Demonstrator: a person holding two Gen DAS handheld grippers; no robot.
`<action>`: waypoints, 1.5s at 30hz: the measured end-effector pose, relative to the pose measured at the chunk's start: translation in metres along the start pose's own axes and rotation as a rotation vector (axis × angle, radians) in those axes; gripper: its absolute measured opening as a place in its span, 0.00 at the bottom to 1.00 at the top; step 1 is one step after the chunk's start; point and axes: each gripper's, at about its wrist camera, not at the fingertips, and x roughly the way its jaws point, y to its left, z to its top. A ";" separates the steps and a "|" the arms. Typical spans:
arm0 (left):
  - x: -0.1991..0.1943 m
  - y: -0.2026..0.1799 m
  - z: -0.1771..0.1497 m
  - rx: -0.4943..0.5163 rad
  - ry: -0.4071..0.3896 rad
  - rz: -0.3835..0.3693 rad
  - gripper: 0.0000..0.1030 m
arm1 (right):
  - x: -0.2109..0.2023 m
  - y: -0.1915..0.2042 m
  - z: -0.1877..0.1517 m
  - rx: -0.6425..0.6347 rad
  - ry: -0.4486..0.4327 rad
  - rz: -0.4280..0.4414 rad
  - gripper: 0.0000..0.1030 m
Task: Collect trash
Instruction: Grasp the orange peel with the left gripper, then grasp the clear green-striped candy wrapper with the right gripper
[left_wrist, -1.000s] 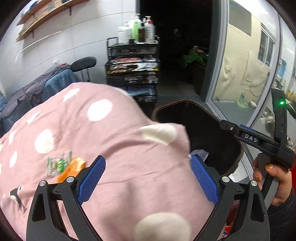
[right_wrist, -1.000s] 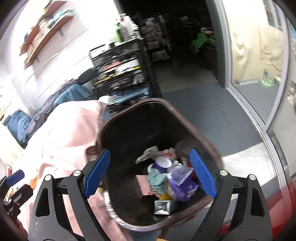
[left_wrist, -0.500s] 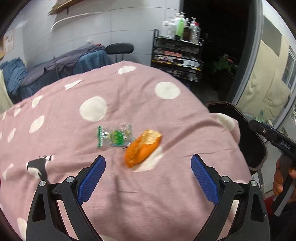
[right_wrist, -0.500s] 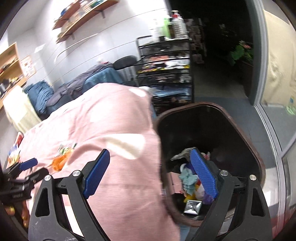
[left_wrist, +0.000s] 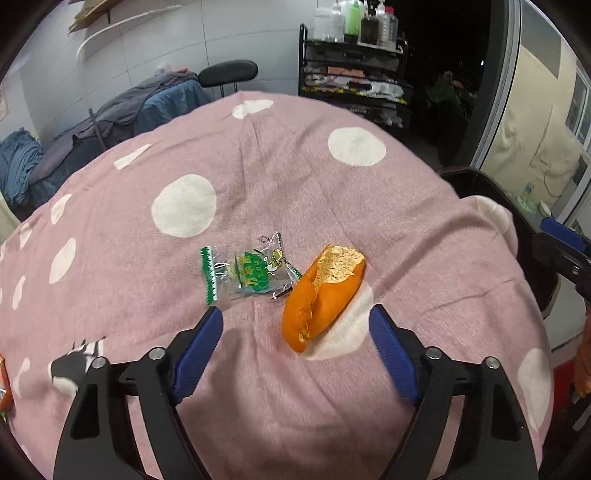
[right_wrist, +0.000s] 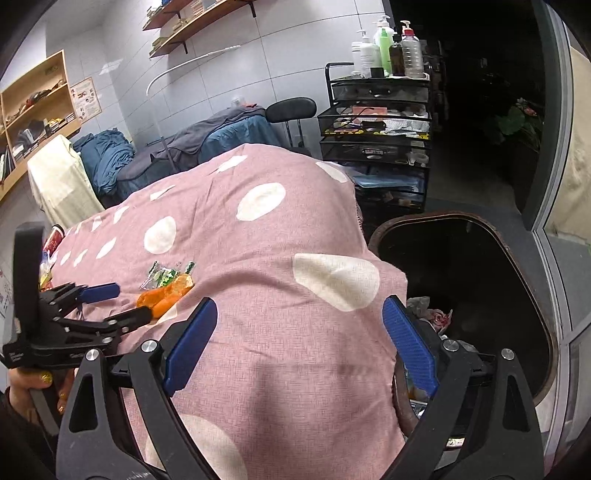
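Left wrist view showed your left gripper (left_wrist: 295, 326) with fingers spread wide and empty just short of the orange peel (left_wrist: 322, 295), which lay touching the green wrapper (left_wrist: 246, 271) mid-table (left_wrist: 110, 236). Your right gripper (right_wrist: 300, 325) also gaped empty beside the trash bin (right_wrist: 532, 280).

L gripper (left_wrist: 295, 332) swung off bin (right_wrist: 517, 258), now over orange peel (left_wrist: 321, 295) & wrapper (left_wrist: 247, 273); R gripper (right_wrist: 299, 332) pulled back over cloth.
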 end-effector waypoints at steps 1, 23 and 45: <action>0.006 0.000 0.003 0.000 0.014 0.003 0.68 | 0.000 0.000 0.000 0.001 0.001 -0.001 0.87; -0.017 0.011 -0.003 -0.082 -0.064 -0.037 0.25 | 0.014 0.025 0.010 -0.063 0.027 0.063 0.88; -0.068 0.064 -0.063 -0.278 -0.149 0.154 0.25 | 0.121 0.150 0.037 -0.250 0.323 0.244 0.87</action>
